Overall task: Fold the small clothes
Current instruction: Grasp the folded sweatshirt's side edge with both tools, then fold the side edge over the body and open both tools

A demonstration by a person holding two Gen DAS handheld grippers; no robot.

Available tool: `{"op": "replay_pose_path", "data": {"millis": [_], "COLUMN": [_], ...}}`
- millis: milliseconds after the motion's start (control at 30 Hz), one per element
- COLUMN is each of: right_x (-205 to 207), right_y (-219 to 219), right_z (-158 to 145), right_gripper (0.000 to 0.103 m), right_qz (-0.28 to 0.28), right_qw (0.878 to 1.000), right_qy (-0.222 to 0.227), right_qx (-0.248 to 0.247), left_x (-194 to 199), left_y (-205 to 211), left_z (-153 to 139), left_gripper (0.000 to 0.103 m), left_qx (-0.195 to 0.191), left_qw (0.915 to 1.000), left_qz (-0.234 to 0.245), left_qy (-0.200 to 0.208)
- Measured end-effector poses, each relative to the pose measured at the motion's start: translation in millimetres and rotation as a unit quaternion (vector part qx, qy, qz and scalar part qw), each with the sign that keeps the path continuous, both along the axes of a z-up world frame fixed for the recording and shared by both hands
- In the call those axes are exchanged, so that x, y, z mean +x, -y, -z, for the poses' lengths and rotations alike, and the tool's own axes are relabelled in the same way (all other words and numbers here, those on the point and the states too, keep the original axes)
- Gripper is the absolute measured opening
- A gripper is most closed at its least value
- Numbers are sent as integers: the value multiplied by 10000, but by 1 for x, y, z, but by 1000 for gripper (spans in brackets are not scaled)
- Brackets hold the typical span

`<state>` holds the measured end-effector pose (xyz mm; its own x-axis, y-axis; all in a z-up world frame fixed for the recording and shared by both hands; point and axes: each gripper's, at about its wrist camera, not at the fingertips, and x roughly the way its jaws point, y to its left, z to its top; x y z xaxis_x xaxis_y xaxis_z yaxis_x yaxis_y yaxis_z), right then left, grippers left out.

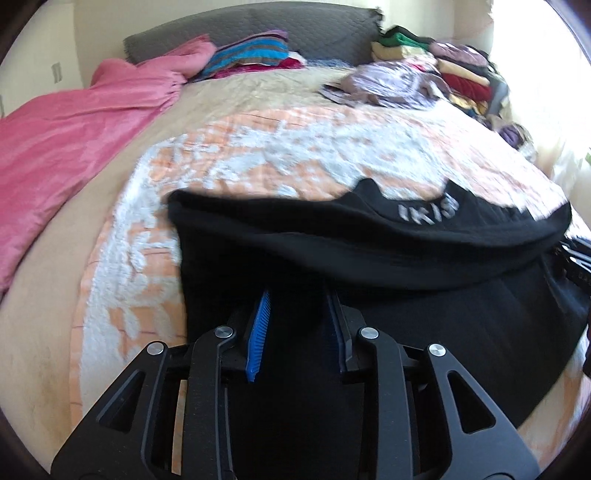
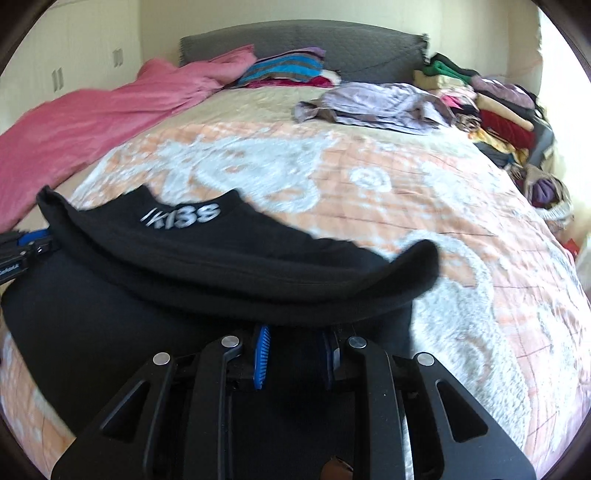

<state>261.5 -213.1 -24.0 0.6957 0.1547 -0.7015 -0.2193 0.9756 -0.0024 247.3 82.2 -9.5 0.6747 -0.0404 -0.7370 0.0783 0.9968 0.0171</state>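
A black garment (image 1: 369, 240) (image 2: 221, 258) with silver lettering (image 1: 426, 212) (image 2: 181, 216) on its band lies on the orange and white bedspread (image 1: 277, 147), its upper part doubled over the lower. My left gripper (image 1: 297, 291) is at its near left edge. The blue pads (image 1: 258, 332) stand apart with black cloth loose between them, and the tips are hidden under the fold. My right gripper (image 2: 295, 328) is at the near right edge, shut on the cloth. Each gripper shows at the other view's edge, the right (image 1: 576, 258) and the left (image 2: 22, 251).
A pink blanket (image 1: 74, 140) covers the bed's left side. Striped cushions (image 1: 247, 55) lean on the grey headboard (image 1: 295, 29). A crumpled lilac garment (image 1: 391, 81) and a stack of folded clothes (image 1: 461, 77) sit at the far right.
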Motion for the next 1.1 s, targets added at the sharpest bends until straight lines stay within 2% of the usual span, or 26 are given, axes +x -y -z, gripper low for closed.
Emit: {"op": "replay_pose_path", "data": {"millis": [200,300,367,433,467,567,600,667,700,733,800,933,1000,1067,1100], "right_x": [9,9,8,10,11,16,16,15,14,11,6,5,2,-3,-6], "right_y": [28,37,44,49,52,53,52,51,51,51,52,50,46,44,44], "right_z": [-6,-8,-8,-7,-6,4,6,9,8,6,-1,7,12,8,7], "right_gripper": [21,23,27,44,49,49,48,22,14,8,7,8,9,17,25], "right_qz": [463,686,820,851,835,690,649,571,526,588,678,873,901,927,933], "right_qw": [9983,9970,9958,9956,9958,9959,9957,9950,9942,9940,9942,9948,9951,9953,9953], "right_qy": [132,181,187,122,32,-241,-295,-354,-336,-258,-141,-225,-239,-156,-140], "right_qx": [325,313,353,379,381,524,587,744,870,880,820,481,317,231,232], "left_x": [5,5,2,0,-1,-4,-4,-6,-8,-9,-14,-17,-23,-27,-30], "left_y": [-39,-53,-58,-62,-63,-64,-63,-60,-59,-57,-54,-59,-59,-57,-57], "left_z": [-10,-11,-8,-4,0,8,10,11,10,7,2,14,14,9,7], "left_gripper": [25,29,33,42,43,43,42,21,5,5,4,4,5,5,6], "left_qx": [-355,-563,-640,-748,-826,-936,-932,-943,-928,-829,-558,-570,-571,-527,-503], "left_qw": [9980,9962,9954,9944,9936,9927,9927,9930,9933,9944,9968,9956,9958,9964,9966], "left_qz": [-514,-670,-715,-727,-714,-633,-614,-540,-520,-520,-471,-570,-559,-521,-514], "left_qy": [22,-19,-84,-194,-279,-428,-447,-454,-442,-398,-326,-487,-441,-404,-395]}}
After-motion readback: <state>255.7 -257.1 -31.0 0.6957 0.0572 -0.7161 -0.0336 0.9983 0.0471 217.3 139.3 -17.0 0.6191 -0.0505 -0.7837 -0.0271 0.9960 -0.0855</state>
